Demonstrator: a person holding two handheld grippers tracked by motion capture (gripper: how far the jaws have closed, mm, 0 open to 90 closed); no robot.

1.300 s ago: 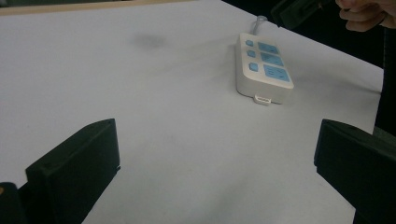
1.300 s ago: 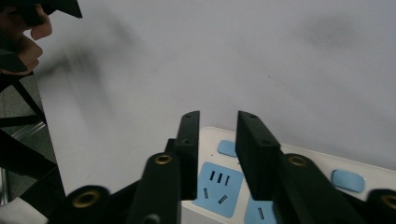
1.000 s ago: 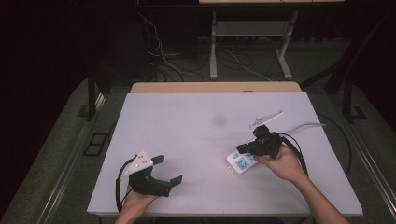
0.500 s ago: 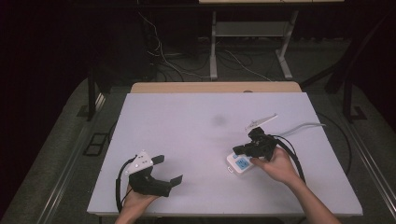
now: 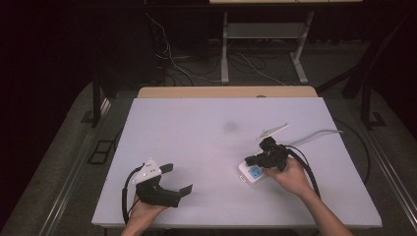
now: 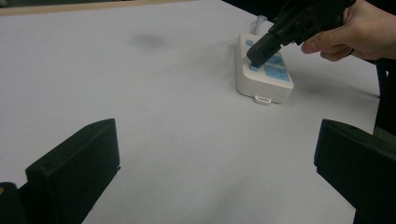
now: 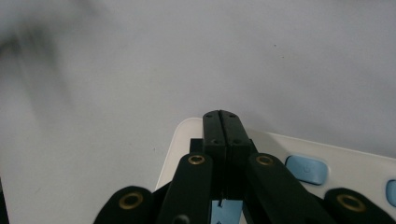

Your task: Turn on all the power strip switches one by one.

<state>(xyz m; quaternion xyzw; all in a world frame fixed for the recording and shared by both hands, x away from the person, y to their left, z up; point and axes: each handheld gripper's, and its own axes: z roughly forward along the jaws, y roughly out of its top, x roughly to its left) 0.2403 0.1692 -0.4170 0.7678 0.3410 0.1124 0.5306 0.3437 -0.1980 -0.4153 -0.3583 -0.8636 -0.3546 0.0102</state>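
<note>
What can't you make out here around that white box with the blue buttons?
- Power strip: whether the right gripper touches it; left gripper view, tip covers the spot.
- Its far end: high view, hand hides it.
- Right gripper view: strip cut off at right edge; table blurred.
- Left gripper open, apart.

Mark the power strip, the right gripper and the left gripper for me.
power strip (image 6: 264,80), left gripper view, on its white side wall.
right gripper (image 7: 221,122), right gripper view, at the tips of its closed jaws.
left gripper (image 5: 178,179), high view, midway between its spread fingertips.
</note>
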